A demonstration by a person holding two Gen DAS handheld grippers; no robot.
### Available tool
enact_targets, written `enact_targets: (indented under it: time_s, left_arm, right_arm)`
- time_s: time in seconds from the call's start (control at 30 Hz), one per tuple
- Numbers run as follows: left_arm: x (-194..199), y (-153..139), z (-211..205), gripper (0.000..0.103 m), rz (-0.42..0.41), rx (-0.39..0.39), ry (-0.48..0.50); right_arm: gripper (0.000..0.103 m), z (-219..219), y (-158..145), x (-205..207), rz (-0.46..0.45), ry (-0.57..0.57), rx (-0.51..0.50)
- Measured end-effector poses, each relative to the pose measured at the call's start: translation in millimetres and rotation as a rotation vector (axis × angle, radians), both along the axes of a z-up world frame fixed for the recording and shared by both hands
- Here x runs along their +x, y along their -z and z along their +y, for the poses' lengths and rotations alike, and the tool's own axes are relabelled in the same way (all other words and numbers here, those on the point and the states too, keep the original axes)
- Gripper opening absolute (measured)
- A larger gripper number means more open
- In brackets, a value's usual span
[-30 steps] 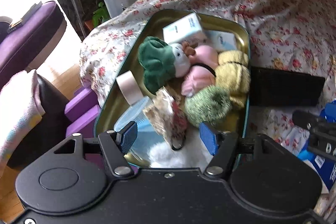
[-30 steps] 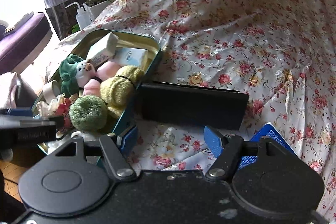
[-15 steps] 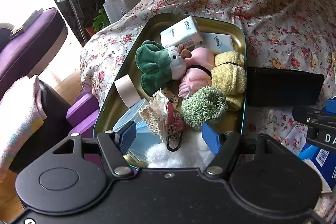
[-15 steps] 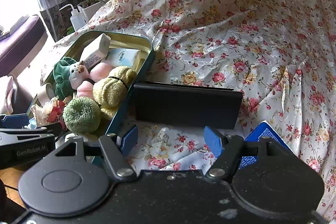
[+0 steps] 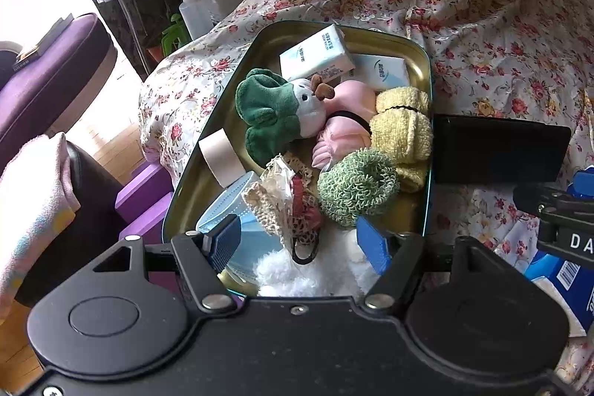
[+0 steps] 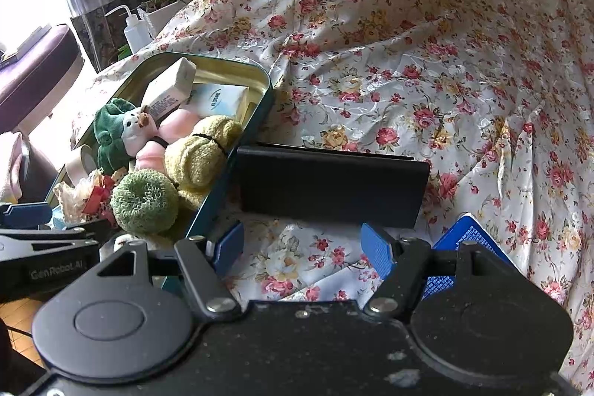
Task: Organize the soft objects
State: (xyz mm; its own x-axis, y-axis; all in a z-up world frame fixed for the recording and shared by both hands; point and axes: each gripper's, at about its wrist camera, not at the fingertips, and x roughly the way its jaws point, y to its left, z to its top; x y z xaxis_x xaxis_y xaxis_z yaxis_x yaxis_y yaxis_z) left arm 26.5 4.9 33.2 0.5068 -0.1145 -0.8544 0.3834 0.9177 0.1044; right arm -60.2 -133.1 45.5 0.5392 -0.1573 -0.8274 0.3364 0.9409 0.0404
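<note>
The left gripper (image 5: 299, 242) hangs with jaws apart, gripping nothing, over white fluff (image 5: 293, 271) at the tin's (image 5: 427, 173) near end. The right gripper (image 6: 302, 249), likewise agape and empty, hovers over the bedspread (image 6: 427, 69). Beyond, the tin holds a green scrunchie (image 5: 358, 188), yellow socks (image 5: 402, 136) and a plush (image 5: 274, 114) (tissue packs (image 5: 317, 56) behind).
</note>
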Motion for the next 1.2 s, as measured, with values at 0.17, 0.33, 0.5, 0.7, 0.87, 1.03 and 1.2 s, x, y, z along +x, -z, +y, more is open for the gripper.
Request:
enact_targets:
  time_s: [0.17,0.33,0.5,0.7,0.87,1.03,1.2]
  left_arm:
    - [0.2,0.3,-0.4,0.066,0.003,0.002,0.002]
    - [-0.4,0.3,-0.5,0.067,0.003,0.002,0.005]
    - [-0.6,0.2,-0.1,0.067,0.005,0.002,0.007]
    - [0.0,0.6,-0.5,0.067,0.008,0.006,0.007]
    - [-0.6,0.5,-0.9,0.067,0.005,0.006,0.009]
    - [-0.9,1.2,-1.7,0.067,0.004,0.01,0.01]
    - [-1.1,0.8,-1.7,0.067,0.003,0.008,0.011]
  right_arm:
    - [0.069,0.7,0.0,0.3,0.001,-0.003,-0.001]
    - [0.069,0.9,-0.1,0.2,0.0,-0.002,-0.001]
    - [0.069,0.8,0.2,0.3,0.002,-0.002,0.0]
    - [0.069,1.6,-0.2,0.2,0.002,-0.003,-0.001]
    - [0.069,1.9,-0.1,0.1,0.002,-0.001,0.002]
    - [0.069,1.8,0.1,0.4,0.003,-0.004,0.001]
    - [0.069,1.8,0.1,0.4,0.003,-0.004,0.001]
